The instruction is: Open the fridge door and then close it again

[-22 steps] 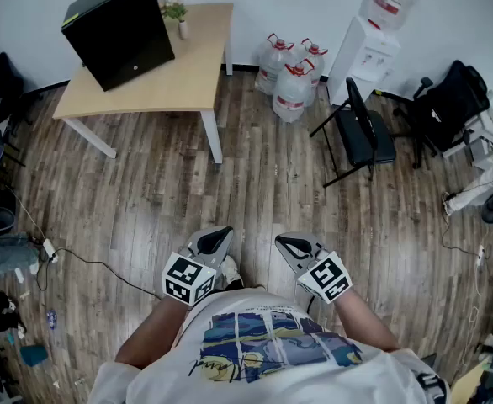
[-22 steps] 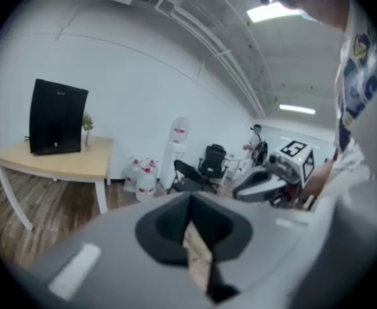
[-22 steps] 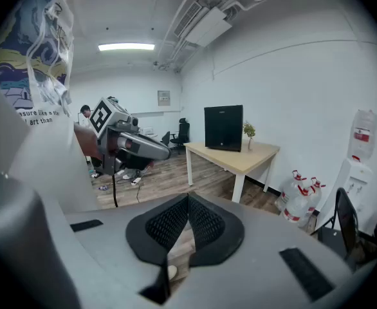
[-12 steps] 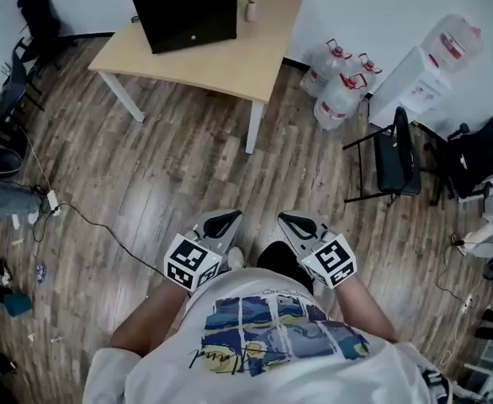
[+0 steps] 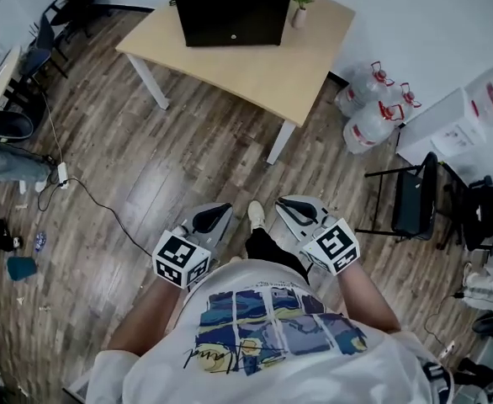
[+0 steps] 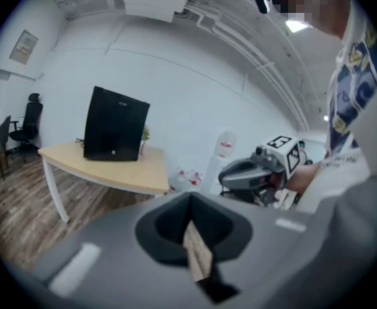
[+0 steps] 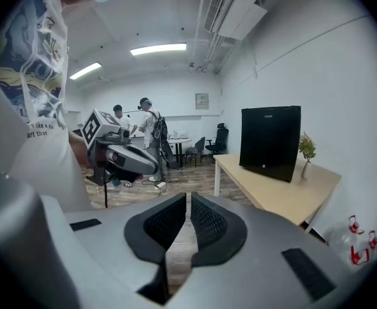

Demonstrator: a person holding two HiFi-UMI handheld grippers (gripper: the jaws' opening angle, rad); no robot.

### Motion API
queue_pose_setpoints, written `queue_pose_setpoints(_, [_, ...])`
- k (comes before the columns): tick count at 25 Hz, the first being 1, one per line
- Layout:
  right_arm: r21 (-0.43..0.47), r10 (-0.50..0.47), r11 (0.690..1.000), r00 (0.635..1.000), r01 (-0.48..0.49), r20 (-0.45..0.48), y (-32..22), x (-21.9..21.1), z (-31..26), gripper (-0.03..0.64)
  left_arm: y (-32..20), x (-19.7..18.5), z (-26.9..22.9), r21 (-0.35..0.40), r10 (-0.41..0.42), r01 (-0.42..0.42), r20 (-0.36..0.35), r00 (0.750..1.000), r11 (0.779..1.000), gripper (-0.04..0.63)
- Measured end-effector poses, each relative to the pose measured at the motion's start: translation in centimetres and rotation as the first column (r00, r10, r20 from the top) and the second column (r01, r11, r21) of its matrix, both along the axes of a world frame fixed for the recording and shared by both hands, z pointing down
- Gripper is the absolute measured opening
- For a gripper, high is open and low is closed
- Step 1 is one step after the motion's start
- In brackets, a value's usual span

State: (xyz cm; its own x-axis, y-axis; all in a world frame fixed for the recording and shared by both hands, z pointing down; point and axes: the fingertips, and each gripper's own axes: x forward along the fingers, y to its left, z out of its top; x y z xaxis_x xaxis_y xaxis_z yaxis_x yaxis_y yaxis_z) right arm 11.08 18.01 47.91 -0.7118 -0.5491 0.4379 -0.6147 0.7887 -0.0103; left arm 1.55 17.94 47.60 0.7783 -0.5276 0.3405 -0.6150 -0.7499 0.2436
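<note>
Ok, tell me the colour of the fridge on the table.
The fridge is black; the head view shows it best.

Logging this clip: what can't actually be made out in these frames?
- Fridge: the head view's top edge cuts off its top. Its door handle and hinge side are too dark and small to read in any view.
- Two people far back in the right gripper view: too small to tell what they are doing.
- Person's feet: in the head view only one shoe shows; the torso covers the rest.
</note>
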Motion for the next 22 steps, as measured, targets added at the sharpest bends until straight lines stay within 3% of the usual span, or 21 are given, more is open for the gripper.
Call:
queue_pose_setpoints(6, [0.021,-0.125,0.992,0.992,0.124,0.015,-10.6,1.9,-1.3,0.032,-8.4,2.2,-2.4,0.023,-0.109,0.109,0.021,0.994,0.994,0.009])
queue_pose_setpoints(14, [0.035,-0.258,0.965,0.966,0.259,-0.02,-22.6,3.3,-0.8,0.061,-15.4,4.4,-2.3,-0.027,-0.184,0.185,0.033,0.982,0.982,0.011])
queue_pose_setpoints(18, [0.057,-0.297,0.952,0.954,0.299,-0.037,-26.9,2.3,-1.3,0.058,-17.5,3.9,-1.7,-0.036,-0.212,0.213,0.035,0.977,0.976,0.011])
queue_pose_setpoints(22, [0.107,-0.306,0.942,0.945,0.317,-0.113,-31.9,1.2,-2.8,0.055,-19.7,2.3,-2.2,-0.032,-0.242,0.242,-0.004,0.97,0.97,0.012])
